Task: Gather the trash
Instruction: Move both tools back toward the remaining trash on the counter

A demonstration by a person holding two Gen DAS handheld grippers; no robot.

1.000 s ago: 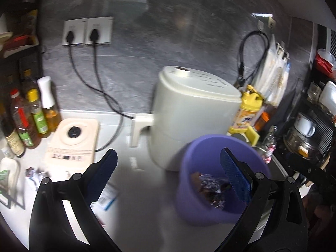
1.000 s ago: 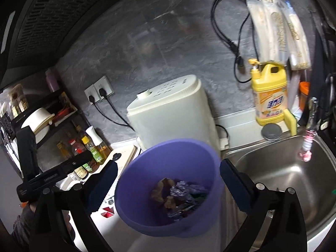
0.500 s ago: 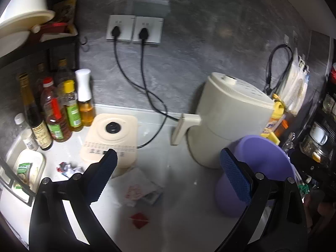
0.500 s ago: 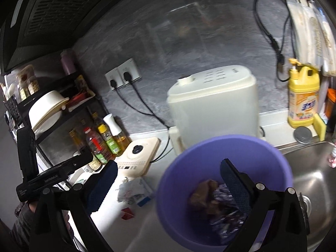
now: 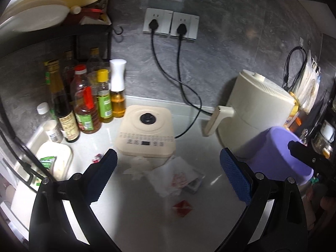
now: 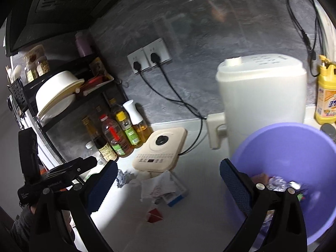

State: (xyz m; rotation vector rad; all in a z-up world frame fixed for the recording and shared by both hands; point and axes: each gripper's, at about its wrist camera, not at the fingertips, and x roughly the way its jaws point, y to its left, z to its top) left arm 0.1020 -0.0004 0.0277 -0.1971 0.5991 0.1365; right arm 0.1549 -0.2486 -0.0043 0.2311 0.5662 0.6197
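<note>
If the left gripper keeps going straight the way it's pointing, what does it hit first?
Most likely the crumpled white wrapper on the counter, just in front of the cream appliance. The open left gripper aims roughly at it with nothing in between, though depth is hard to judge through the fisheye.

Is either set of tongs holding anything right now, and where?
Nothing is held: left tongs and right tongs both gape open and empty; the purple bin is not clamped.
</note>
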